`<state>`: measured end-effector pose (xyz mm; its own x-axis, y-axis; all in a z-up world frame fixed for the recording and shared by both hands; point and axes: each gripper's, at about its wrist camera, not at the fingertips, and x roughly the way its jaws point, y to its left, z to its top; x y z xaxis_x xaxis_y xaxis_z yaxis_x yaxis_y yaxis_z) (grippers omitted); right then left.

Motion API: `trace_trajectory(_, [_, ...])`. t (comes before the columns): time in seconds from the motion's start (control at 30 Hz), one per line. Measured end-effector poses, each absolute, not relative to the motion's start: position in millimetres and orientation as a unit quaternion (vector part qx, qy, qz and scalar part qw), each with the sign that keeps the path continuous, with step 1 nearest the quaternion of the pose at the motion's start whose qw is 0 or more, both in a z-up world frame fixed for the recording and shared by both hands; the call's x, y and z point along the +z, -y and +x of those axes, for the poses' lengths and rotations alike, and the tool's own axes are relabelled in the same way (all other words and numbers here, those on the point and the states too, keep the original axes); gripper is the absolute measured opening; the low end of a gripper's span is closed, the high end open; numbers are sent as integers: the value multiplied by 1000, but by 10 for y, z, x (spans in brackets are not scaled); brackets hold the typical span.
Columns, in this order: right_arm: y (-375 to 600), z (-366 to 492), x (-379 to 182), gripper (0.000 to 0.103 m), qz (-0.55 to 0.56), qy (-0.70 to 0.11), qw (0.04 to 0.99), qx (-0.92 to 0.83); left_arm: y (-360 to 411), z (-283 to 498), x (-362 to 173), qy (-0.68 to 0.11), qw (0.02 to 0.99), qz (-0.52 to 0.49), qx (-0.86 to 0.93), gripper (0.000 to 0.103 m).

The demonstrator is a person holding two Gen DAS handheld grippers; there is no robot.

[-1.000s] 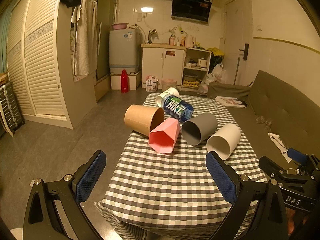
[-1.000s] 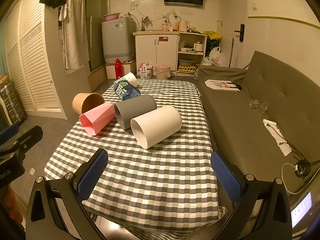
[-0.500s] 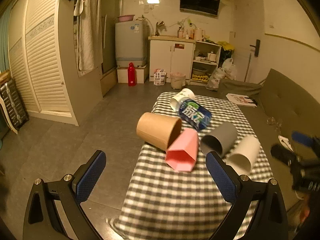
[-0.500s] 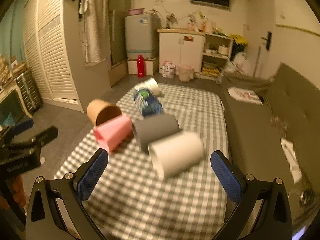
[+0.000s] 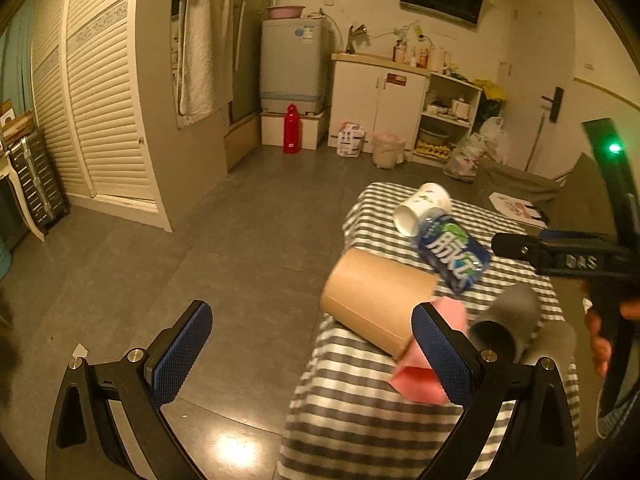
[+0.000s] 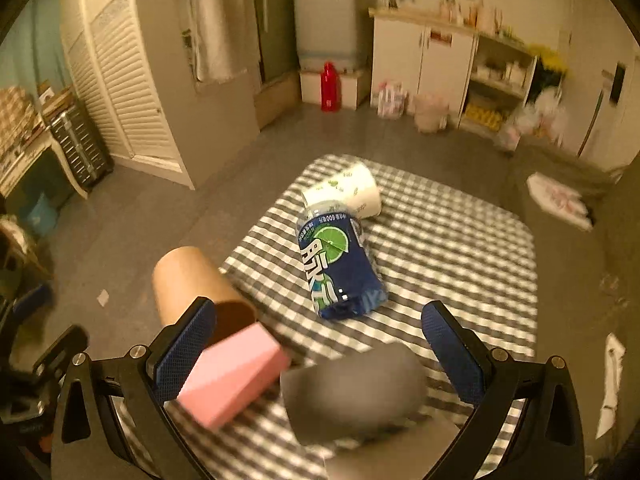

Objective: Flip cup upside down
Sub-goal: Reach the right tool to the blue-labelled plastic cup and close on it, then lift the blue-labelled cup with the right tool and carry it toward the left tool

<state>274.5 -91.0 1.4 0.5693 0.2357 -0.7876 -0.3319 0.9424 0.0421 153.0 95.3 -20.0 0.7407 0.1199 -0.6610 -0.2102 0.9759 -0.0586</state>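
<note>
Right gripper [image 6: 316, 344]: spread wide, holding nothing; ahead we see grey plastic cup [image 6: 352, 396] lying on its side, light, stiff, smooth—grip across wall.

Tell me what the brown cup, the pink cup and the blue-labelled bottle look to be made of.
Brown cup: probably kraft paper, matte and plain tan all over.
Pink cup: likely matte plastic, with flat faceted sides; blur leaves it open.
Blue-labelled bottle: seemingly clear plastic under a glossy printed film label.
</note>
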Motion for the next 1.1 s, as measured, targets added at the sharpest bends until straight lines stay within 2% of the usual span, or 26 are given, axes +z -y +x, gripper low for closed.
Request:
trace_trajectory(0.33, [681, 3469, -601, 103, -111, -522, 837, 121, -1138, 1775, -477, -386, 913, -77, 104, 103])
trace_trajectory(0.6, [598, 3662, -775, 102, -127, -539, 827, 101, -1142, 1824, -571, -391, 911, -79, 102, 103])
trace_trajectory(0.7, [575, 3720, -833, 90, -127, -552, 819, 97, -1130, 1811, -597, -392, 911, -75, 99, 103])
trace_trajectory(0.73, [558, 3722, -862, 79, -135, -559, 813, 95, -1119, 1807, -604, -393, 911, -72, 100, 103])
trace_trajectory(0.77, [542, 3716, -887, 75, -143, -563, 809, 89, -1107, 1798, -607, -393, 911, -69, 100, 103])
trace_trajectory(0.9, [563, 3619, -808, 72, -133, -560, 812, 95, -1070, 1741, -599, -392, 912, -67, 101, 103])
trace_trajectory(1.1, [716, 3204, -358, 68, -105, -512, 848, 88, -1020, 1609, -501, -388, 913, -74, 98, 103])
